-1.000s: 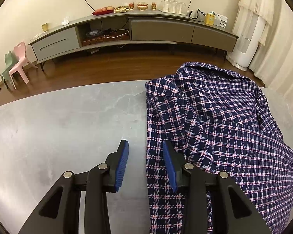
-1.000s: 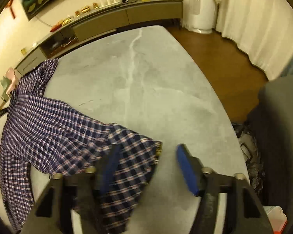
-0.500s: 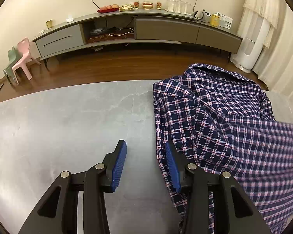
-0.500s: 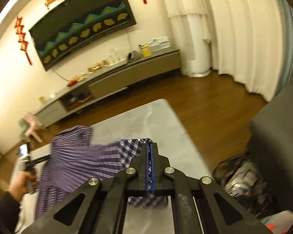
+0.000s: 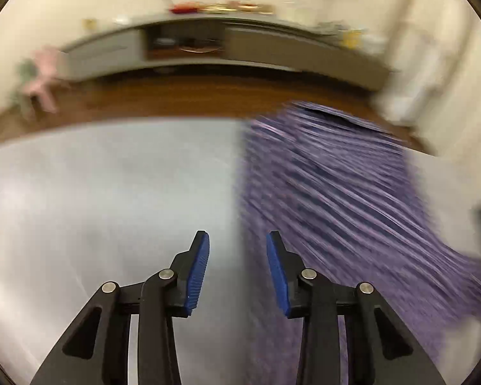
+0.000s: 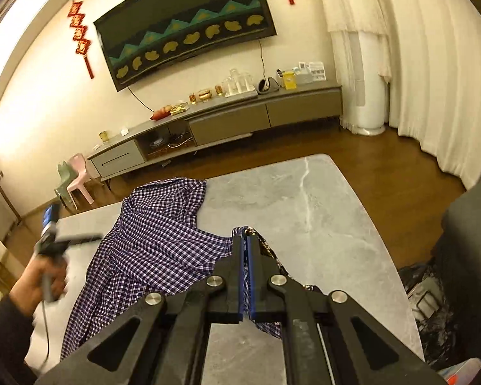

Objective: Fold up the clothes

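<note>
The right gripper (image 6: 247, 276) is seen with its blue-padded jaws pressed together on a fold of the navy, white and pink checked cotton shirt (image 6: 157, 243), which is lifted at that point while the remainder is draped toward ten o'clock across the grey marble-patterned table (image 6: 304, 199). A patterned inner edge of the cloth is visible just beside the jaws at one o'clock. The left gripper (image 5: 237, 272) is held with its jaws parted wide and nothing between them, bare tabletop being shown through the gap; in the heavily blurred left wrist view the shirt is placed at two o'clock, just beside the right-hand finger. In the right wrist view that gripper is seen at nine o'clock, grasped by the person's left hand (image 6: 48, 276) above the table's far side. The step in hand is judged to be the spreading or straightening of the garment before any fold is made; no tidy fold is yet visible. For the next move, a free edge or corner of the shirt would need to be taken by the open left gripper, so that the cloth can be stretched flat between both.
</note>
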Demonstrator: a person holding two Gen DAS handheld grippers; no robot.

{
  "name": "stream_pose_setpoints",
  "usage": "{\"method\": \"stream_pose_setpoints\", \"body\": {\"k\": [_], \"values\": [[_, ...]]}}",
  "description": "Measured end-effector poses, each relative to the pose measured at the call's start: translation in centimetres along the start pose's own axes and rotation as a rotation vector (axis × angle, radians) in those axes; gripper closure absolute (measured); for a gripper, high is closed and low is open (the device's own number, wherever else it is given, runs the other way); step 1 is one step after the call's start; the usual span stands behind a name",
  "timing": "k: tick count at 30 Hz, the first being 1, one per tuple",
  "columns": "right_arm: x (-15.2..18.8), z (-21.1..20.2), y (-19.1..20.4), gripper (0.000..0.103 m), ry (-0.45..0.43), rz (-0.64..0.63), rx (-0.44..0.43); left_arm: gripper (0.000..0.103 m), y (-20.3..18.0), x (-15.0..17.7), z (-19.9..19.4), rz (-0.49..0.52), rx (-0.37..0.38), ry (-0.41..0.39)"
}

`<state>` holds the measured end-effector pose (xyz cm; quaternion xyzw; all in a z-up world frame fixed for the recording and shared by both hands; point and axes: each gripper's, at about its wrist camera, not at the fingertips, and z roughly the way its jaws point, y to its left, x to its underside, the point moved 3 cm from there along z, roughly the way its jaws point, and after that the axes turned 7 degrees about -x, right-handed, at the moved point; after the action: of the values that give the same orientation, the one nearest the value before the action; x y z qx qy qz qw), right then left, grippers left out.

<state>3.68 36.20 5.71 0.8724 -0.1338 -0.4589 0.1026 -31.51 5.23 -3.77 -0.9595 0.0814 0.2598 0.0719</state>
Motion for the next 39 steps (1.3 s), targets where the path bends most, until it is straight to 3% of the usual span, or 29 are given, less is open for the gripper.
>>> {"method": "stream_pose_setpoints", "body": {"k": [1,5,8,12,15,17,19,21,23,26,28,30,31,32,33,35,36,39], "values": [[-0.1,-0.1,0.4,0.1,-0.006,-0.001,-0.003,0.067,-0.2,2.0,-1.1,0.027,0.021,0.013],[-0.4,-0.2,1.9,0.1,-0.023,0.036,-0.045,0.067,0.5,9.9,-2.7,0.107,-0.013,0.092],[-0.5,0.0,4.1,0.1,-0.02,0.028,-0.072,0.064,0.6,12.7,-4.3,0.214,-0.165,0.034],[-1.0,-1.0,10.9,0.1,-0.038,-0.068,-0.118,0.068,0.0,15.0,-6.6,0.279,-0.192,0.02],[1.4,-4.4,20.0,0.1,-0.033,-0.297,-0.257,0.068,-0.7,17.3,-7.7,0.372,-0.197,0.005],[5.6,-6.0,25.2,0.1,0.041,-0.459,-0.339,0.068,1.2,17.3,-8.7,0.266,-0.124,-0.016],[11.5,-6.9,29.8,0.1,0.161,-0.62,-0.401,0.068,5.3,16.8,-9.8,0.061,0.006,-0.022],[17.2,-5.8,30.8,0.1,0.295,-0.67,-0.4,0.068,8.8,16.7,-10.3,-0.094,0.097,-0.029],[22.5,-4.2,31.1,0.1,0.424,-0.691,-0.387,0.068,10.2,17.5,-10.5,-0.173,0.138,-0.029],[27.5,-2.4,30.7,0.1,0.51,-0.724,-0.315,0.068,9.9,18.0,-10.2,-0.193,0.23,-0.011],[28.9,-1.5,30.6,0.1,0.529,-0.729,-0.279,0.067,8.5,18.2,-9.9,-0.162,0.289,-0.002],[29.3,-1.6,30.6,0.098,0.559,-0.716,-0.312,0.067,7.4,18.1,-10.2,-0.133,0.325,-0.013],[29.0,-2.1,30.7,0.088,0.564,-0.717,-0.345,0.067,6.9,18.0,-10.7,-0.121,0.345,-0.032],[28.6,-2.7,30.8,0.07,0.569,-0.717,-0.378,0.067,6.4,18.0,-11.2,-0.11,0.367,-0.053],[28.3,-3.2,30.9,0.064,0.575,-0.718,-0.411,0.066,5.9,18.0,-11.7,-0.099,0.39,-0.074],[27.6,-4.4,30.9,0.062,0.579,-0.713,-0.474,0.062,3.8,19.2,-12.9,-0.054,0.449,-0.094],[26.0,-5.0,30.2,0.062,0.541,-0.668,-0.477,0.062,2.6,19.9,-13.4,-0.028,0.481,-0.101],[21.7,-4.5,25.4,0.062,0.45,-0.447,-0.384,0.061,0.0,21.3,-12.8,0.054,0.509,-0.067]]}}
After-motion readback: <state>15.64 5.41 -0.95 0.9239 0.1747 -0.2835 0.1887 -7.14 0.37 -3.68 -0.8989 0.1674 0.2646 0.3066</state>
